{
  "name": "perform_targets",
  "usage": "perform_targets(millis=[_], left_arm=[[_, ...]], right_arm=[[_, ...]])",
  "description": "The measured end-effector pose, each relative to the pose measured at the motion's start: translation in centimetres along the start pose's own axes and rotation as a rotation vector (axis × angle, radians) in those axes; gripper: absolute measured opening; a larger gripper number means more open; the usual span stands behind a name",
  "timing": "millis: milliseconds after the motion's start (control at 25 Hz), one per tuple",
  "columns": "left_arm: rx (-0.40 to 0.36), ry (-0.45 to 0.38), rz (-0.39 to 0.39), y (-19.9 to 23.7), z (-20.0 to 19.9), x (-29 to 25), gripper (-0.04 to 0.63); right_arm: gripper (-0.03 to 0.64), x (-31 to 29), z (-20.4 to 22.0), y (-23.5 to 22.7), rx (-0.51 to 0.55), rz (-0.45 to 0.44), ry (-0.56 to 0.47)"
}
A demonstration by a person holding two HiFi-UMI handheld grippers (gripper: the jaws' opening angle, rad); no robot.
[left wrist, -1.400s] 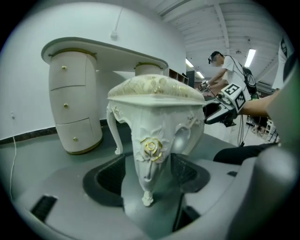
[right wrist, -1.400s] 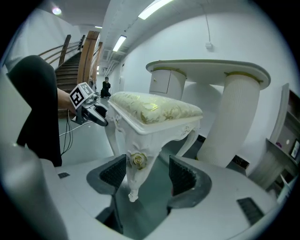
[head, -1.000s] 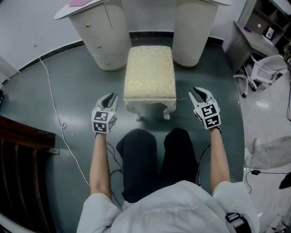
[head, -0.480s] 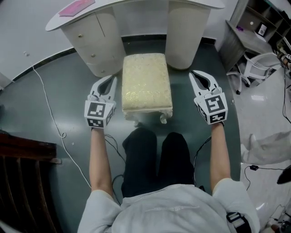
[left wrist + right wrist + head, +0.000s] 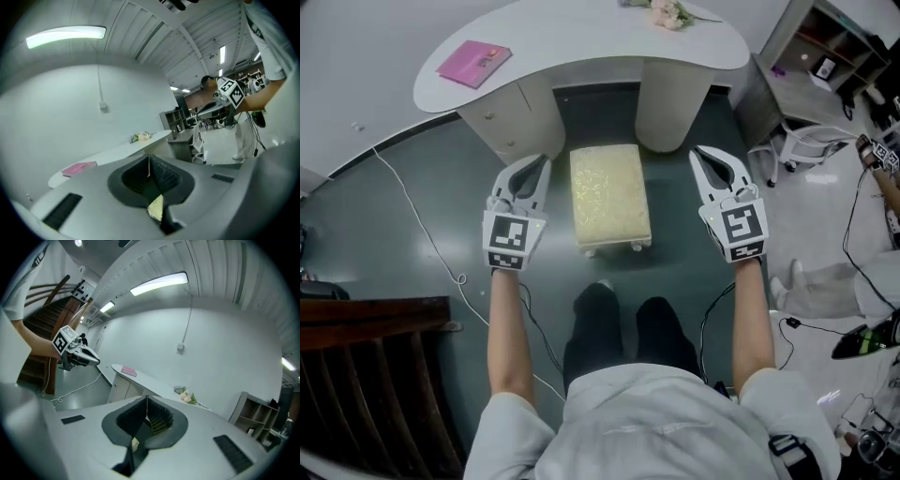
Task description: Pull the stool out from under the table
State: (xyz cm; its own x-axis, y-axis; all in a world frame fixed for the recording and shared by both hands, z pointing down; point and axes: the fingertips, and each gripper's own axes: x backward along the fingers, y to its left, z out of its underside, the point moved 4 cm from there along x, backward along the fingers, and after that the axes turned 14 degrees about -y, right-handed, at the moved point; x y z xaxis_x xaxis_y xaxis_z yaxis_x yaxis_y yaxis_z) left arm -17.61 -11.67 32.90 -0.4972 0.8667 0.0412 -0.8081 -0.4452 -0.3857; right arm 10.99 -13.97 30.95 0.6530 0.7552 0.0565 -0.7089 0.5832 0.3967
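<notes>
The stool [image 5: 609, 195], cream cushion on white carved legs, stands on the dark floor with its far end between the two pedestals of the white curved table [image 5: 581, 42]. My left gripper [image 5: 536, 163] hangs in the air to the stool's left and my right gripper [image 5: 705, 155] to its right, both well above it and apart from it. Both are shut with nothing between the pads. The left gripper view shows its closed jaws [image 5: 149, 158] pointing at the table top. In the right gripper view the jaws [image 5: 146, 398] meet the same way.
A pink book [image 5: 473, 61] and flowers [image 5: 667, 11] lie on the table. A white cable [image 5: 422, 234] runs over the floor at left, beside a dark wooden railing [image 5: 366, 366]. At right are a white chair [image 5: 806, 141], shelves and a person's legs [image 5: 825, 281].
Both grippers have risen beside the stool and their jaws have gone from part open to shut. The view has pulled up and back; the stool has stayed put.
</notes>
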Motion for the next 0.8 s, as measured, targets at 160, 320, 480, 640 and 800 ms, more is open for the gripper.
perform_targets(millis=[160, 320, 480, 640, 800], left_arm=[[0.016, 0.001, 0.004, 2.1, -8.6, 0.4, 0.023], [0.026, 0.0, 0.004, 3.5, -16.0, 1.1, 0.023], [0.027, -0.008, -0.01, 3.4, -22.3, 2.3, 0.023], [0.009, -0.014, -0.008, 1.3, -27.8, 3.9, 0.023], [0.006, -0.023, -0.021, -0.7, -31.0, 6.1, 0.023]], right_arm=[[0.018, 0.9, -8.5, -3.6, -0.003, 0.016, 0.006], [0.017, 2.4, -15.6, -5.9, -0.005, 0.027, 0.012], [0.017, 4.7, -21.9, -7.1, 0.006, 0.023, -0.004], [0.017, 8.0, -26.8, -7.4, 0.019, 0.012, -0.028], [0.015, 10.8, -29.9, -7.2, 0.042, 0.003, -0.047]])
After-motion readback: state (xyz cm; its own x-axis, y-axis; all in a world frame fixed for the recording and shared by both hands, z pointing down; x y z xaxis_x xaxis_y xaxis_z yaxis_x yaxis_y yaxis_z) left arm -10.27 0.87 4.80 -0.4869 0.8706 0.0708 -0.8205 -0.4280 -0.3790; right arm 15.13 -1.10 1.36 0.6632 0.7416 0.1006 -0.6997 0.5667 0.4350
